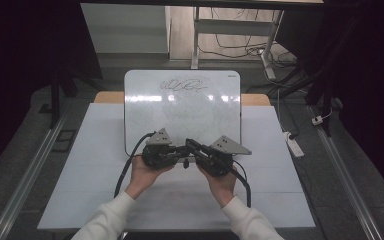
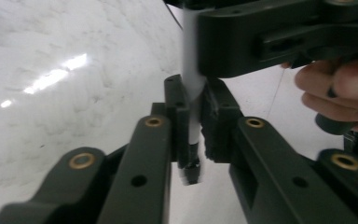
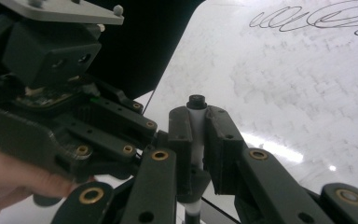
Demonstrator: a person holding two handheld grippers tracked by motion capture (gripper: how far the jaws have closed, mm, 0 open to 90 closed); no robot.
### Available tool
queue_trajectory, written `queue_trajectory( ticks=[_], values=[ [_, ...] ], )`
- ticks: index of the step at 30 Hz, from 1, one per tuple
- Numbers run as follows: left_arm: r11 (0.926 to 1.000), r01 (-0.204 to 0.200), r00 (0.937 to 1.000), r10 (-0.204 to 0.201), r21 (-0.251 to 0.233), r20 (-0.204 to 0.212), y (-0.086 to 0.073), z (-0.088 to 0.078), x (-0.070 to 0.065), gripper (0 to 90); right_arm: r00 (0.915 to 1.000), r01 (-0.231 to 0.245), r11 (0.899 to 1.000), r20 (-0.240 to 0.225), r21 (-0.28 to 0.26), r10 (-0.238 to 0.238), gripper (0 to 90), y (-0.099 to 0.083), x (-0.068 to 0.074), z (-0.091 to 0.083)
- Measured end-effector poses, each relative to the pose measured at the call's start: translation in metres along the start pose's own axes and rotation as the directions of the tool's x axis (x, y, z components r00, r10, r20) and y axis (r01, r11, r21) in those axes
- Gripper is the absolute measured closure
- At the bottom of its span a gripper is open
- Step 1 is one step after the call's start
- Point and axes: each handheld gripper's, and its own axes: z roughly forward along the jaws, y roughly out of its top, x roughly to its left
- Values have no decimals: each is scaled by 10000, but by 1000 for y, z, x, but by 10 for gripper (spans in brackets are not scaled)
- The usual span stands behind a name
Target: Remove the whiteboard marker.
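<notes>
Marker (image 2: 192, 100) held in air between both grippers, over near edge of whiteboard (image 1: 145, 100), mid-table. Left gripper (image 2: 193, 121) clamped on lower barrel, just above black end. Right gripper (image 3: 196, 135) clamped on white barrel below black end. Scribble (image 1: 182, 85) near whiteboard's far edge. Judgement: marker light, stiff, smooth plastic, likely slippery; grip mid-barrel squarely, pull straight along axis if uncapping.
</notes>
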Motion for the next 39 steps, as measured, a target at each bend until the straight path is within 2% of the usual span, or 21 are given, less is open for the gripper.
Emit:
queue_trajectory(
  ticks=[2, 5, 6, 7, 9, 12, 14, 15, 18, 19, 21, 22, 23, 24, 25, 27, 28, 29, 33, 38, 39],
  values=[
    [10000, -22, 10000, 22, 22, -44, 0, 0, 0, 812, 9999, -7, 10000, -126, 30, 7, 788, 1, -1, 0],
    [9997, -158, 9999, 158, 193, 8, 0, -2, 0, 814, 9986, 245, 9997, -469, -39, -246, 648, 3, -6, -5],
    [9994, -239, 9997, 238, 262, 28, 0, -4, 1, 814, 9986, 245, 9997, -469, -39, -246, 648, 3, -6, -5],
    [9988, -370, 9991, 364, 325, 209, -1, -7, 2, 814, 9947, 432, 9991, -932, -26, -432, 562, 6, -16, -12],
    [9981, -456, 9981, 438, 412, 432, 0, -11, 5, 815, 9893, 583, 9974, -1360, 429, -520, 498, 8, -28, -18],
    [9965, -579, 9945, 523, 604, 903, 1, -15, 7, 814, 9793, 727, 9932, -1953, 909, -538, 470, 7, -46, -29],
    [9960, -609, 9935, 542, 653, 1005, 2, -15, 7, 814, 9718, 900, 9880, -2280, 1257, -595, 454, 5, -54, -33],
    [9948, -698, 9898, 599, 736, 1293, 3, -14, 7, 814, 9694, 1026, 9832, -2370, 1511, -647, 448, 3, -59, -35],
    [9927, -869, 9860, 738, 833, 1498, 5, -13, 6, 814, 9626, 1196, 9722, -2633, 2015, -638, 446, -3, -66, -37],
    [9906, -1015, 9817, 848, 914, 1708, 7, -12, 4, 814, 9587, 1325, 9664, -2759, 2201, -686, 446, -5, -68, -37],
    [9893, -1100, 9791, 912, 960, 1820, 9, -11, 4, 814, 9530, 1523, 9568, -2934, 2478, -757, 446, -9, -69, -36],
    [9873, -1214, 9756, 996, 1025, 1959, 10, -9, 3, 814, 9530, 1523, 9568, -2934, 2478, -757, 446, -9, -69, -36],
    [9860, -1281, 9728, 1039, 1066, 2072, 12, -8, 2, 814, 9425, 1776, 9457, -3237, 2724, -837, 446, -12, -68, -33],
    [9844, -1362, 9702, 1098, 1110, 2162, 13, -6, 2, 814, 9425, 1776, 9457, -3237, 2724, -837, 446, -12, -68, -33],
    [9819, -1486, 9659, 1187, 1176, 2299, 16, -4, 1, 814, 9327, 1977, 9362, -3498, 2906, -883, 447, -14, -65, -29],
    [9809, -1533, 9632, 1213, 1195, 2398, 17, -2, 1, 814, 9221, 2121, 9280, -3772, 3063, -862, 450, -16, -62, -26],
    [9805, -1555, 9611, 1220, 1203, 2478, 18, 0, 0, 814, 9221, 2121, 9280, -3772, 3063, -862, 450, -16, -62, -26],
    [9781, -1665, 9576, 1301, 1250, 2572, 19, 1, 0, 814, 9136, 2277, 9211, -3965, 3159, -899, 456, -18, -59, -23],
    [9709, -1949, 9445, 1475, 1393, 2936, 20, 8, -2, 814, 8983, 2383, 9160, -4317, 3227, -816, 482, -23, -53, -17],
    [9695, -2017, 9375, 1498, 1395, 3141, 20, 10, -2, 813, 8855, 2482, 9131, -4579, 3235, -785, 535, -26, -49, -13],
    [9697, -2013, 9365, 1492, 1380, 3174, 20, 11, -2, 813, 8795, 2544, 9138, -4687, 3165, -825, 576, -27, -49, -11]
  ],
)
